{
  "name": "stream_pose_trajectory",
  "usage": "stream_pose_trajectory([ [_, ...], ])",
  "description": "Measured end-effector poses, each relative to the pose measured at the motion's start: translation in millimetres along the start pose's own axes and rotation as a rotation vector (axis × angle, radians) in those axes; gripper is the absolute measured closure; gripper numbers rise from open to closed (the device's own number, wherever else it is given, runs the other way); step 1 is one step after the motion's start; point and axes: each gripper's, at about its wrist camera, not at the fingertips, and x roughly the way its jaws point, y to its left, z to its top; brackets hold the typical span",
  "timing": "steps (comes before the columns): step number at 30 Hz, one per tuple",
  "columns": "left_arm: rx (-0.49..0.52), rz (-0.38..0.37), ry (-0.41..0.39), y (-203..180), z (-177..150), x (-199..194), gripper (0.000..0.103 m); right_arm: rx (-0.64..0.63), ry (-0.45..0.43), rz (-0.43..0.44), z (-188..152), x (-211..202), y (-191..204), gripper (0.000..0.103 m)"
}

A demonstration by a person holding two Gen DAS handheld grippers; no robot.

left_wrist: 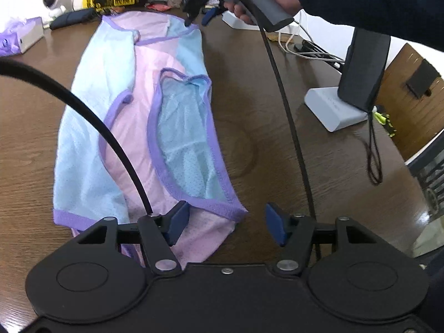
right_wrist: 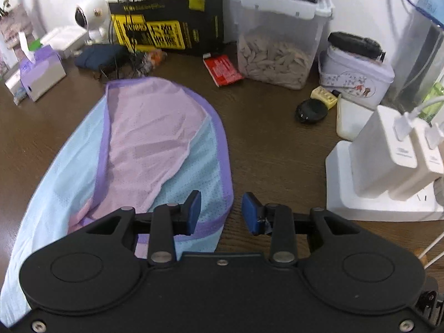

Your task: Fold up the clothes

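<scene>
Here garment point(left_wrist: 144, 127) flat on table point(left_wrist: 277, 144), under both parted grippers' left fingers.

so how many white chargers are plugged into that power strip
2: chargers and stand side by side on the white power strip at right, each with a white cable; more may sit beyond the frame edge.

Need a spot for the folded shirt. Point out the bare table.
Bare wood lies between the garment and the white power strip, and left of the garment below the tissue box. The back edge by the clear bin is crowded.
</scene>
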Motion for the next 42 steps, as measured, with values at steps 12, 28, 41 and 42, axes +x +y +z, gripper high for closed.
stream_pose_trajectory([
  [12,-0.091,0.046,-0.039,16,-3,-15,0.097,-0.058,-0.077,-0.046,7,-7,22,0.099],
  [28,-0.388,-0.016,-0.045,74,-34,-46,0.067,-0.276,-0.064,-0.059,47,32,127,0.063],
  [41,-0.390,-0.053,-0.143,107,-6,-68,0.051,-0.023,-0.116,0.041,14,-52,69,0.051],
  [42,-0.384,-0.049,-0.138,110,-1,-67,0.051,-0.038,-0.108,0.044,9,-50,72,0.054],
])
